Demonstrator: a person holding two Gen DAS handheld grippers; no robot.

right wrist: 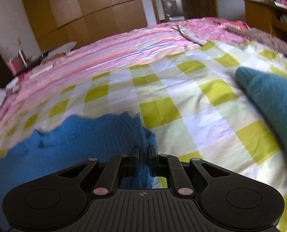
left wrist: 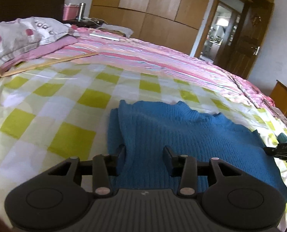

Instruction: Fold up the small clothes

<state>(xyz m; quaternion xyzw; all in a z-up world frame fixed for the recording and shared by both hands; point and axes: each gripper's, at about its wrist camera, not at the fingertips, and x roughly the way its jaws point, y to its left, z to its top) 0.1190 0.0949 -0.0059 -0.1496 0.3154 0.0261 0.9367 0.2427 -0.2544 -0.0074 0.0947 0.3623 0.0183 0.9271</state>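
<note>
Blue knit sweater (left wrist: 172, 127) lies on the green-and-white checked sheet (left wrist: 46, 104) of the bed, collar edge toward the far side, directly ahead of and under both grippers.

Left gripper (left wrist: 145, 152): jaws apart, one finger on either side of a raised fold of the sweater's near-left part. The left pad sits against the fold; the right pad stands clear of the fabric surface, so no pinch visible – released.

Right gripper (right wrist: 143, 150): jaws nearly together, clenched on a vertical ridge of blue knit at the sweater's (right wrist: 75, 141) right edge. The fabric runs up between the two fingers and appears lifted slightly off the sheet, though motion blur on this side makes the lift uncertain.

A second garment, teal (right wrist: 274, 104), lies on the checked sheet (right wrist: 182, 96) to the right, well apart from the right gripper. Pink striped quilt (left wrist: 143, 56) covers the far half of the bed; a patterned pillow (left wrist: 18, 32) at far left
</note>
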